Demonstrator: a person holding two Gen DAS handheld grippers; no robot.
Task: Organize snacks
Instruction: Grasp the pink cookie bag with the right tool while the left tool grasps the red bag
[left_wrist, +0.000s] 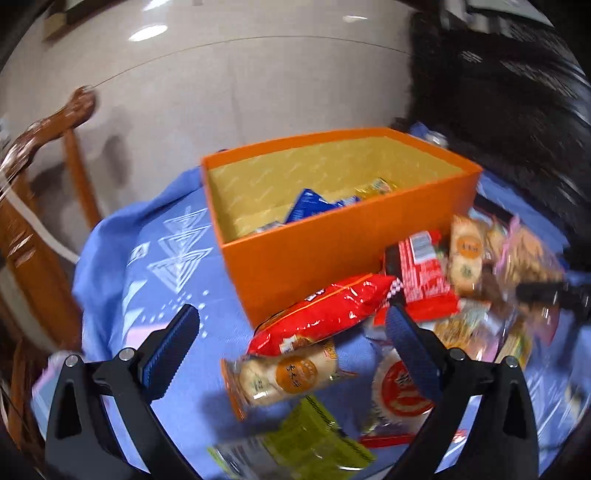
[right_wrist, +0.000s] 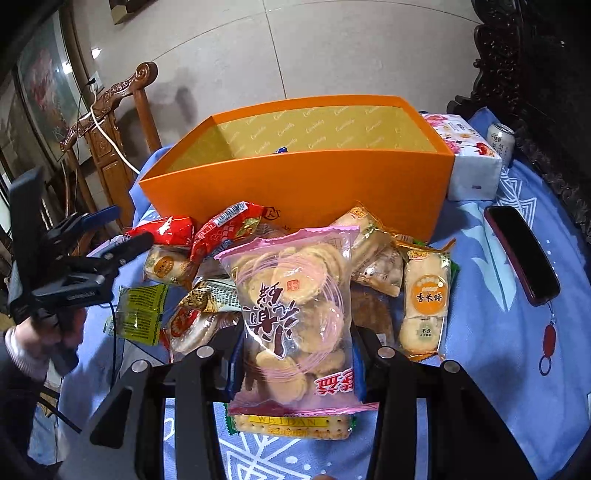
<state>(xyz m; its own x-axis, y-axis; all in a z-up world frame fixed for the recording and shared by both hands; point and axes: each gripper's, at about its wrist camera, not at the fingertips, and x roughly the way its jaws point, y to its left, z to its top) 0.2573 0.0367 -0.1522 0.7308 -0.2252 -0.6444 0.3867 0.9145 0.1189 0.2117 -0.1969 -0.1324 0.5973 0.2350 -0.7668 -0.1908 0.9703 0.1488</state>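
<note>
- Nearest my right camera is the pink-edged cracker bag (right_wrist: 295, 314), standing between the fingers of my right gripper (right_wrist: 295, 363). The fingers press its two lower sides, so I judge the tongs clenched on it, though the bag hides the pads themselves.
- The bag's long axis runs straight away from the tongs, its top edge pointing at the orange box (right_wrist: 295, 184), which lies dead ahead just beyond the snack pile. That line is what the coming move turns on: I judge the bag has to rise over the near wall and go forward into the box.
- The box's near wall stands higher than the pile; inside, the left view shows a few packets already lying there, a blue packet (left_wrist: 308, 206) among them.
- A rice-cracker pack (right_wrist: 424, 306) lies just right of the held bag, its long axis also toward the box, and a green-edged biscuit pack (right_wrist: 291, 424) sits under the bag's bottom end.
- My left gripper (left_wrist: 291, 332) hangs released, jaws wide apart and holding nothing, above a red packet (left_wrist: 325, 314) and a round-cracker pack (left_wrist: 284, 376) by the box's near corner.
- My right hand is the nearer one for the pink bag; the left is off to the side, angled toward the pile.
- A dark phone (right_wrist: 521, 254) lies well right, clear of the path.
</note>
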